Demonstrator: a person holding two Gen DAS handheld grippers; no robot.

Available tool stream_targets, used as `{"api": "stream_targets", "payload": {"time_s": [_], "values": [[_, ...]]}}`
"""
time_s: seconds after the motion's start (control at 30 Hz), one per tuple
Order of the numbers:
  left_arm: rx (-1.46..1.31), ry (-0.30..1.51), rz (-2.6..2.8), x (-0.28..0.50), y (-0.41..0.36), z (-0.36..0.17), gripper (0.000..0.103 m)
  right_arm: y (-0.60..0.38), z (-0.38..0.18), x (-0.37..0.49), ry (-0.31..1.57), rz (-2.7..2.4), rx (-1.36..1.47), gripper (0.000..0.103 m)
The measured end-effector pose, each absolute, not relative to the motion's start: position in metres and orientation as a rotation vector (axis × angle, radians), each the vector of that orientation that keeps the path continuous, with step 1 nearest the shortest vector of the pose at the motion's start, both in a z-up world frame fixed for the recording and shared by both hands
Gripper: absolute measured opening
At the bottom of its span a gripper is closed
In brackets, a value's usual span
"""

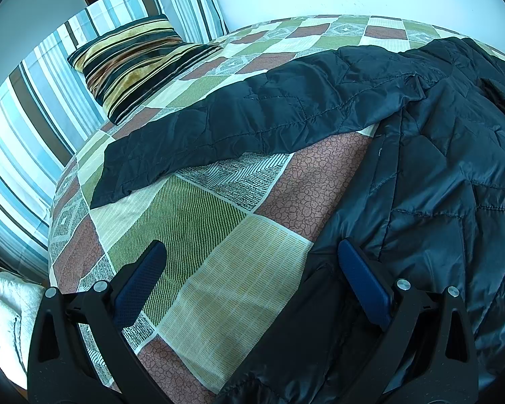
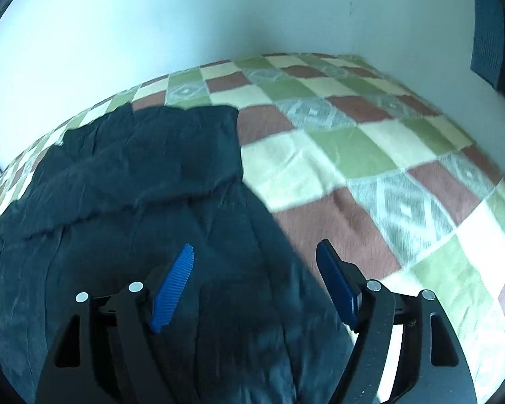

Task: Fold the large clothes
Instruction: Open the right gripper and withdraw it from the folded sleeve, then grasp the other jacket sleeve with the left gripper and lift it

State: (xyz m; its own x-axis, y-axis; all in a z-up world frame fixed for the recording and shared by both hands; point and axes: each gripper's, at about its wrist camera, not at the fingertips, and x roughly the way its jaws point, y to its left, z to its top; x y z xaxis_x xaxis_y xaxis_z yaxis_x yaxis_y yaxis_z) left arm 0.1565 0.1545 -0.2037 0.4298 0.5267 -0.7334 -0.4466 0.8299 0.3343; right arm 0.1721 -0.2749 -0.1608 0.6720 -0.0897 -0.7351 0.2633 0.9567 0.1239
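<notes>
Nearby, striped cushion, checked bedspread, dark quilted jacket, seemingly unheld, both grippers spread.

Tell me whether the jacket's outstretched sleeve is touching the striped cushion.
Apart. The left wrist view shows the sleeve of the dark quilted jacket ending short of the striped cushion, with a strip of patchwork bedspread bare between them.

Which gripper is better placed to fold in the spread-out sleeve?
Probably the left gripper: open, with the sleeve stretched across the bedspread ahead. The right gripper, open, faces the jacket body.
</notes>
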Motion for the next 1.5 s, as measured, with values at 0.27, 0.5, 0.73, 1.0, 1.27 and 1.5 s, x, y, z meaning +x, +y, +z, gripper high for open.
{"api": "stream_targets", "payload": {"time_s": [0.27, 0.5, 0.73, 1.0, 1.27, 1.5], "values": [[0.091, 0.95, 0.607, 0.156, 0.154, -0.204, 0.101, -0.267, -0.162, 0.249, 0.83, -0.205, 0.159, 0.075], [0.091, 0.953, 0.607, 0.157, 0.154, -0.205, 0.101, -0.267, -0.208, 0.27, 0.916, -0.25, 0.143, 0.088], [0.015, 0.977, 0.539, 0.156, 0.167, -0.202, 0.101, -0.268, -0.212, 0.269, 0.907, -0.26, 0.156, 0.091], [-0.247, 0.916, 0.504, 0.125, 0.248, -0.181, 0.101, -0.268, -0.212, 0.268, 0.899, -0.262, 0.155, 0.092], [-0.525, 0.809, 0.498, 0.095, 0.363, -0.179, 0.101, -0.267, -0.212, 0.267, 0.898, -0.264, 0.153, 0.092], [-0.688, 0.781, 0.422, 0.097, 0.419, -0.196, 0.092, -0.266, -0.211, 0.267, 0.897, -0.266, 0.15, 0.092]]}}
